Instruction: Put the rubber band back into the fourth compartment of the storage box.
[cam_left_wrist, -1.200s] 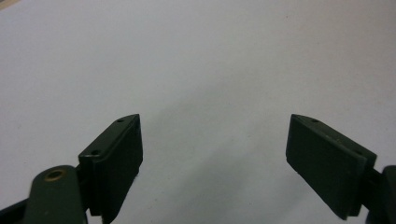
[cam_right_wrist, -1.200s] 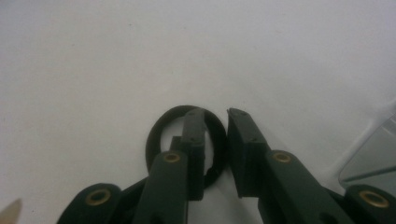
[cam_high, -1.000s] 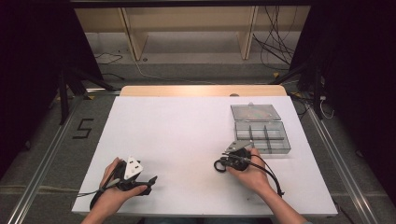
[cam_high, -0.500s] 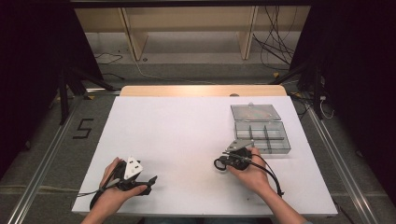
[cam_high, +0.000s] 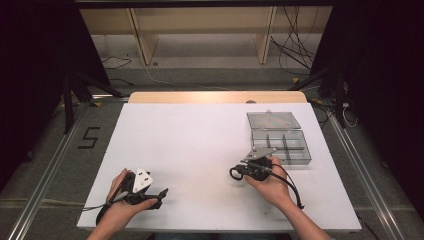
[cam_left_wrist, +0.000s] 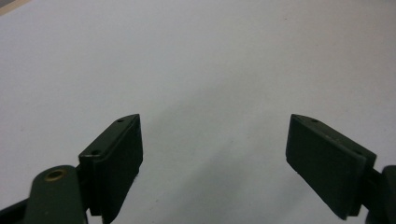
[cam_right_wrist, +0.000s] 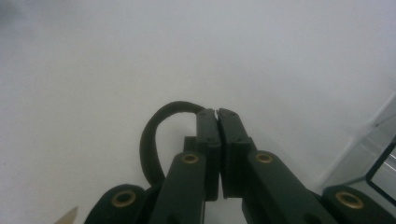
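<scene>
Black rubber loop (cam_right_wrist: 154, 135) sits pinched in the closed right hand-held gripper (cam_right_wrist: 218, 114), just beside the clear compartment box (cam_high: 280, 145).

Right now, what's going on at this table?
A person holds a gripper in each hand over a white table. The right gripper is shut on a black loop, apparently a band or cable, just beside an open clear compartment box. The left gripper sits near the table's front left edge, jaws wide open with nothing between them.
</scene>
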